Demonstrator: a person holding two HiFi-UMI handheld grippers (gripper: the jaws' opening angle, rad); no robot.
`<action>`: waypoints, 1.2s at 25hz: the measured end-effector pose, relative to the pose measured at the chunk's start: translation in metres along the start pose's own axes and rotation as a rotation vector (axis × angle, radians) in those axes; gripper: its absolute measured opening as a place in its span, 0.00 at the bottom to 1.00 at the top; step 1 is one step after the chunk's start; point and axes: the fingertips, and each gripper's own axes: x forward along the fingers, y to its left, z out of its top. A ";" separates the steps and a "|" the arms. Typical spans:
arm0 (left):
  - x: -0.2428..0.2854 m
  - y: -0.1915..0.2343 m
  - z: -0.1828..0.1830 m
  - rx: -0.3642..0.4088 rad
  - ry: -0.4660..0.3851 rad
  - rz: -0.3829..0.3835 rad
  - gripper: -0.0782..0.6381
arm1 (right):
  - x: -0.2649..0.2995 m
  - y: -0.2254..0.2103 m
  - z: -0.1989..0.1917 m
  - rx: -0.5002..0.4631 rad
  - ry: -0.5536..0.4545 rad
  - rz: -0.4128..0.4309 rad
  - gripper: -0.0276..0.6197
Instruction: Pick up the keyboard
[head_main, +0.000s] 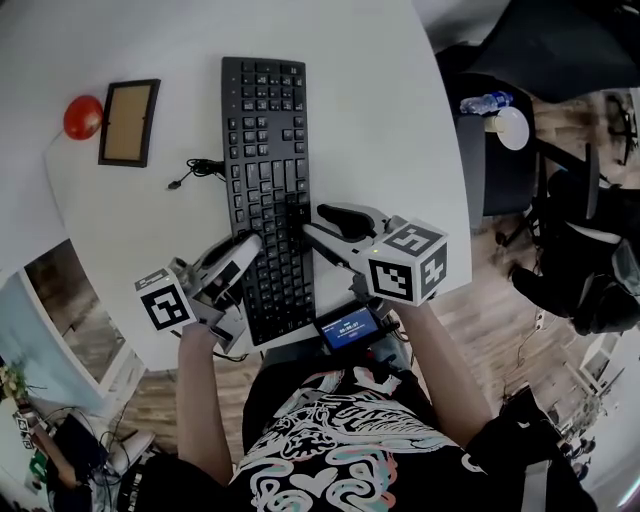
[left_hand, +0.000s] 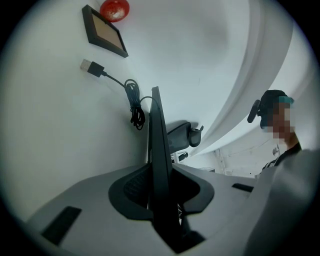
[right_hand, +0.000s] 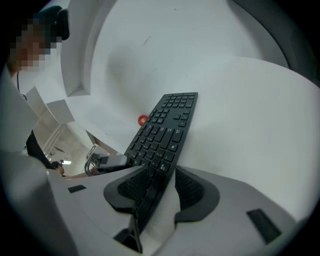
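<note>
A black keyboard (head_main: 265, 180) lies lengthwise on the white round table (head_main: 380, 110), its near end at the table's front edge. My left gripper (head_main: 250, 250) is at the keyboard's left edge near that end. In the left gripper view the keyboard (left_hand: 155, 135) stands edge-on between the pads, with my left gripper (left_hand: 161, 186) shut on it. My right gripper (head_main: 312, 222) is at the right edge, opposite. In the right gripper view the keyboard (right_hand: 167, 125) runs away from the jaws, its edge clamped by my right gripper (right_hand: 160, 189).
A red ball (head_main: 83, 117) and a small framed board (head_main: 129, 122) sit at the table's left. The keyboard's coiled USB cable (head_main: 200, 170) lies loose beside its left edge. A small lit screen (head_main: 348, 327) is at the person's chest. A dark chair (head_main: 500, 150) stands at the right.
</note>
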 end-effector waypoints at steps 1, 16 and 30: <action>0.000 0.000 0.000 -0.002 0.000 -0.007 0.25 | -0.002 -0.002 0.002 0.008 -0.013 0.003 0.32; -0.008 -0.025 0.009 -0.031 -0.004 -0.139 0.25 | -0.003 -0.004 0.034 0.241 -0.206 0.095 0.31; -0.007 -0.027 0.006 -0.081 -0.059 -0.249 0.25 | -0.005 0.026 0.022 0.403 -0.235 0.469 0.31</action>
